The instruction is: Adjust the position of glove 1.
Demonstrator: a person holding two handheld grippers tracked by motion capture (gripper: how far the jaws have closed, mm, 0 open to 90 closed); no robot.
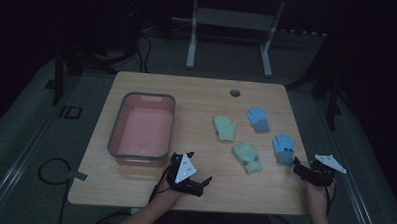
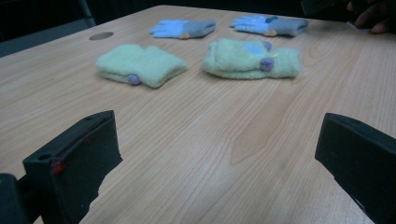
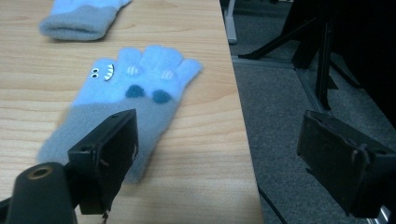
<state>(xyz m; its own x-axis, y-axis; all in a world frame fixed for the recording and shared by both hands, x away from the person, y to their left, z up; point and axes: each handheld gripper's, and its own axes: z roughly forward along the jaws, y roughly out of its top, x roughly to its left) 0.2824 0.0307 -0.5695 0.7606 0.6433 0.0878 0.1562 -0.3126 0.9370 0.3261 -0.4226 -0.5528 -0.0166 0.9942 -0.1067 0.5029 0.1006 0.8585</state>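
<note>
A: Nearest the person, what did the figure show?

B: The left gripper (image 1: 200,182) lay low over the tabletop (image 1: 133,190), jaws wide and empty. The right gripper (image 1: 300,170) hovered at the tabletop's right edge, jaws likewise wide, holding nothing; one jaw overlapped the grey cuff of the near blue glove (image 3: 135,98).

A: Where did the gloves lie?

B: The near blue glove lay flat close to that edge. A green glove (image 1: 248,157) lay to its left, a second green glove (image 1: 225,128) and a second blue glove (image 1: 259,118) farther back. The pink bin (image 1: 116,134) stood well apart at the left.

A: How was the grasp best made?

B: Probably by shifting the right gripper inward until the cuff sat between both jaws, lowering to the tabletop, then closing, so the soft knit bunched rather than slid off the edge.
</note>
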